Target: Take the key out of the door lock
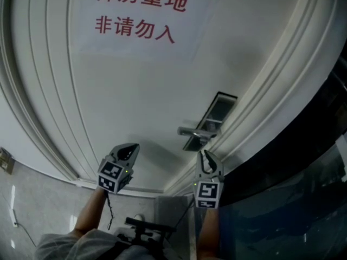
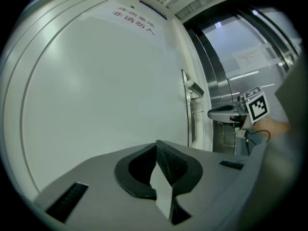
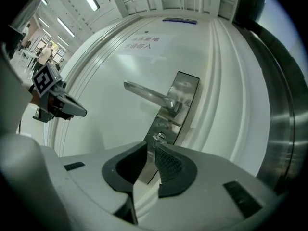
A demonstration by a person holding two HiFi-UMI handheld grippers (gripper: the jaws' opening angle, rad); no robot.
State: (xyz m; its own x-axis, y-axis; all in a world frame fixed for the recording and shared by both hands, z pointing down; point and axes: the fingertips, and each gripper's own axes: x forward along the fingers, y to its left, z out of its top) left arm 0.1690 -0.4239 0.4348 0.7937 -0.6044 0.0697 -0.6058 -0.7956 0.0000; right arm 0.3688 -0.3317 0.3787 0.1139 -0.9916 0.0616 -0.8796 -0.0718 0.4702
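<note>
While the left claw [image 2: 156, 147] hangs pressed together and empty, well left of the lock, the right claw [image 3: 148, 150] stands slightly spread, pinching nothing. The key [image 3: 159, 137] sits in the lock plate [image 3: 179, 100], just beyond its tips. Grasping looks like the step in hand: the claw must next ease forward, pinch the key's head and pull straight out.

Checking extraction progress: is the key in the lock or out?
In, apparently: a metal key head sits at the lock plate below the lever, just past the right gripper's parted, empty jaws.
</note>
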